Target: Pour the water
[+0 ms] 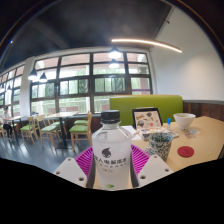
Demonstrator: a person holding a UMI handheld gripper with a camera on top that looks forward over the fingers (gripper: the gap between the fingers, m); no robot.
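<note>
My claw (111,172) is clamped on the water bottle (111,148), raised off the desk (203,135). A patterned cup (160,142) stands just beside it, a white bowl (184,121) toward the far edge, open desk between.

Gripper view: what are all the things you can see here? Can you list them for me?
bottle: one, clear with a white cap and a white-and-green label, upright between the gripper's fingers
glass: one, clear, on the table just right of the bottle
bowl: one, white, on the table beyond the glass
coaster: one, red, round, flat on the table right of the glass
card: one, white with a dark frame, standing behind the glass
table: one, light wood, under these things
bench: one, green, along the windows
chairs: several, green-seated, farther back in the room
windows: a row, dark-framed, on the far wall
gripper: one, magenta pads on both sides of the bottle
</note>
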